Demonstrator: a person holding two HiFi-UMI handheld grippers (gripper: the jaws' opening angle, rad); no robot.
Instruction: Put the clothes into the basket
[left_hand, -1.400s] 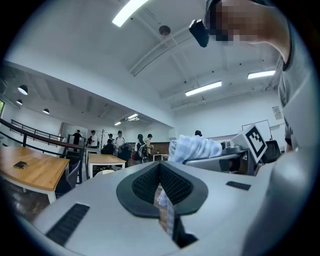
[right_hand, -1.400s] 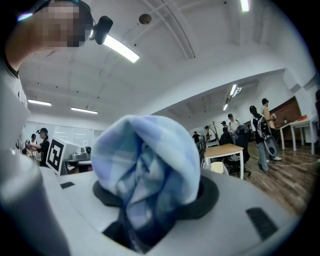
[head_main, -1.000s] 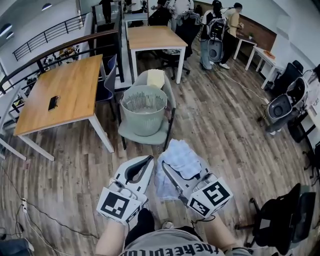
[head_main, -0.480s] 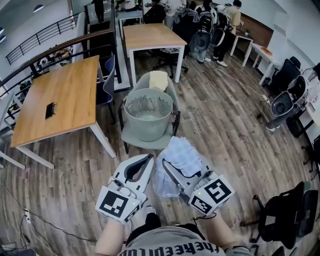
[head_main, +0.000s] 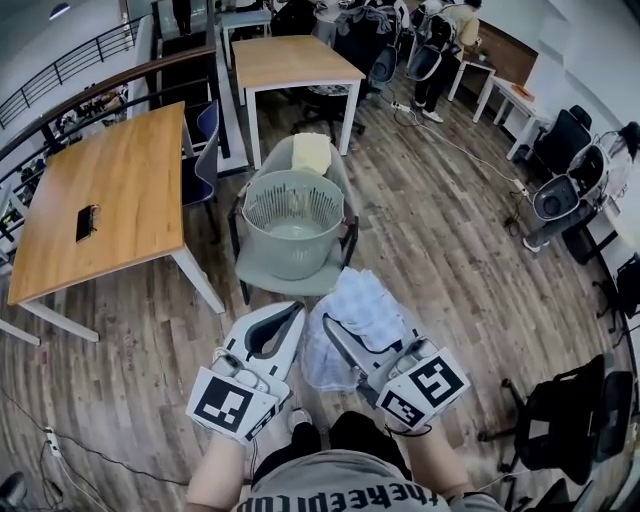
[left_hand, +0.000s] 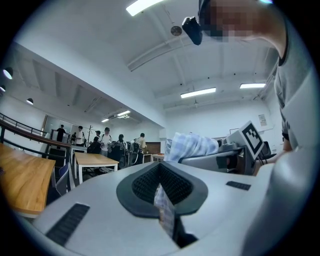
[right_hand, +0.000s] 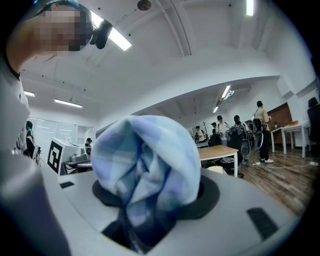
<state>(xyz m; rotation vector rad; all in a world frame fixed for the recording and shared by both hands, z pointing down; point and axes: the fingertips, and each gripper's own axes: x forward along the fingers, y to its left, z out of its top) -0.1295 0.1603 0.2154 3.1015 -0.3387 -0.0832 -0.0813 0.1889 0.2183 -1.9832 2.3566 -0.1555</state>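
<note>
A light blue checked cloth (head_main: 356, 312) hangs bunched between my two grippers, low in the head view. My right gripper (head_main: 332, 332) is shut on a thick wad of it, which fills the right gripper view as the cloth (right_hand: 147, 165). My left gripper (head_main: 291, 318) is shut on a thin edge of the same cloth (left_hand: 164, 212), pinched between its pads. The grey-green slatted basket (head_main: 292, 250) stands on a grey chair (head_main: 262, 282) just ahead of both grippers. Its inside looks empty.
A pale yellow folded item (head_main: 311, 153) lies on the chair behind the basket. A wooden table (head_main: 110, 170) with a phone (head_main: 86, 222) stands at the left, another table (head_main: 290, 60) farther back. Black chairs (head_main: 565, 425) are at the right. People stand at the far end.
Both grippers, with the cloth between them, have moved forward toward the chair. The basket now sits closer and lower in the head view. The grip on the cloth looks the same.
</note>
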